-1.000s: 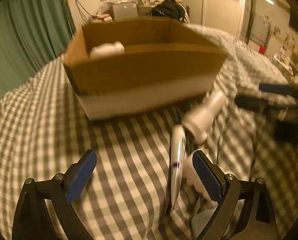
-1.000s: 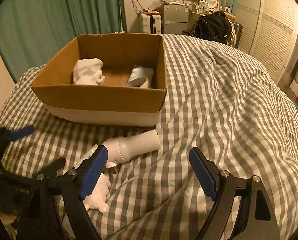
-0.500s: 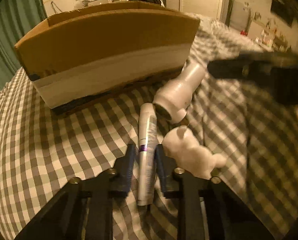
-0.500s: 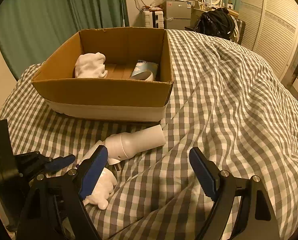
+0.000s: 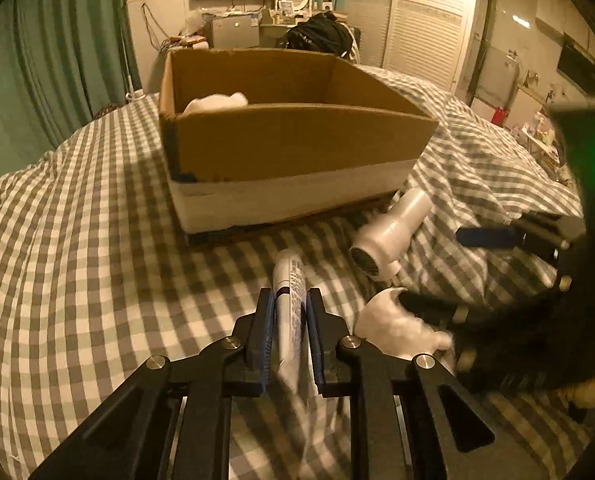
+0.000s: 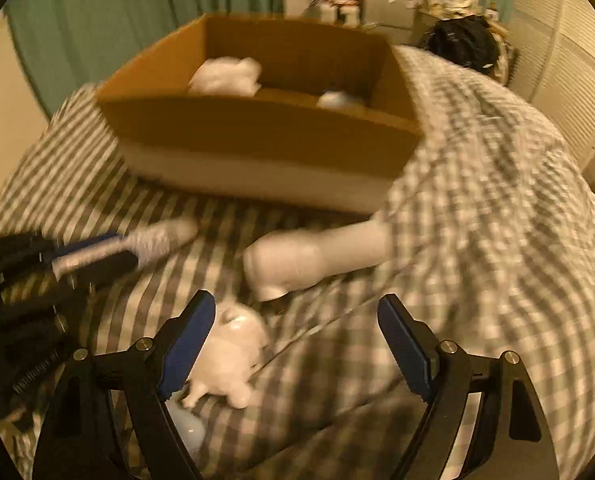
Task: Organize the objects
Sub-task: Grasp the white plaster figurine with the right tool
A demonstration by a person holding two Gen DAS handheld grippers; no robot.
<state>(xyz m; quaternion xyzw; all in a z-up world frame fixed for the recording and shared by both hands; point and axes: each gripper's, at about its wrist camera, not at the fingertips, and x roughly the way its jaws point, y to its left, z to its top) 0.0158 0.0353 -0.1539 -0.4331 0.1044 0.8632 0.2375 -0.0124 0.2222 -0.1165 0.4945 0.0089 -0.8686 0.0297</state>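
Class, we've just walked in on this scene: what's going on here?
A person is tidying things off a checked bedspread into a cardboard box. The left gripper is shut on a white tube. The right gripper is open above a small white figurine, not gripping it. A white hair dryer lies beside the box.

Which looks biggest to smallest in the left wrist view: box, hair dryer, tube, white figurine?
1. box
2. tube, though nearness to the camera inflates it
3. hair dryer and white figurine: look alike, unranked; figurine is partly hidden.
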